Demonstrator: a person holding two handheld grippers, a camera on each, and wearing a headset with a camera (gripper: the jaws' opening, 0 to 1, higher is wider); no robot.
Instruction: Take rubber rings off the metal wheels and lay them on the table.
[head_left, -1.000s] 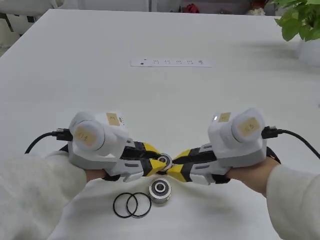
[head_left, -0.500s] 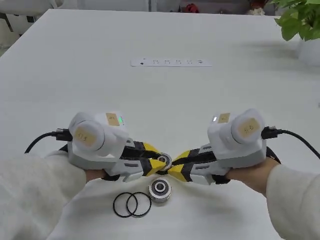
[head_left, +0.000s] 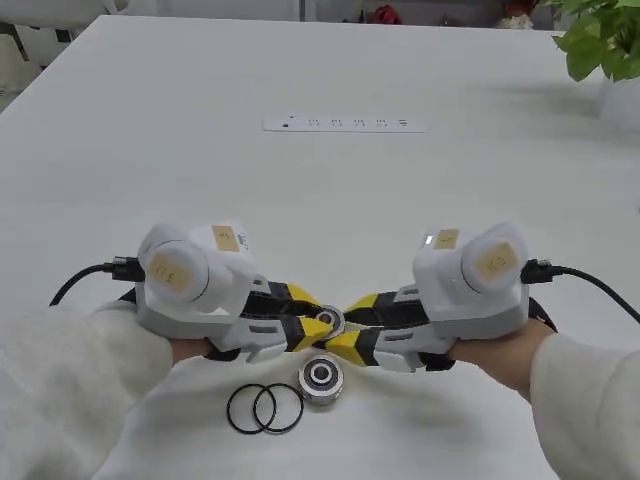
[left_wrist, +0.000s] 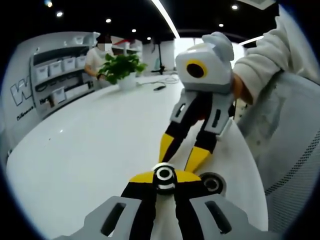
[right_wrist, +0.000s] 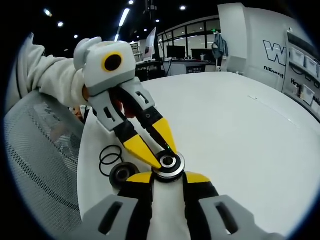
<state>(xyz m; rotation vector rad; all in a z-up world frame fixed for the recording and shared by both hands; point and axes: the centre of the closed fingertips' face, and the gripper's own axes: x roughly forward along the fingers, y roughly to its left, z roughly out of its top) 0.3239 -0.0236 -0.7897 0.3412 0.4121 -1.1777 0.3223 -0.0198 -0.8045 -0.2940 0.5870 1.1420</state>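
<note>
A small metal wheel (head_left: 328, 321) with a dark rubber ring round its rim hangs above the table between both grippers. My left gripper (head_left: 316, 327) comes in from the left and is shut on this wheel (left_wrist: 164, 174). My right gripper (head_left: 342, 336) meets it from the right, its yellow tips pressed against the sides of the same wheel (right_wrist: 168, 162). A second wheel (head_left: 321, 379) lies flat on the table just below them. Two loose rubber rings (head_left: 264, 408) lie overlapping to its left.
A white power strip (head_left: 343, 124) lies further back on the table (head_left: 200, 120). A potted plant (head_left: 600, 40) stands at the far right corner. Black cables (head_left: 80, 280) trail from both grippers. The table's near edge runs close under the rings.
My right gripper has shifted slightly left and down, closer against the held wheel. The left gripper, the lying wheel and the rings have stayed put.
</note>
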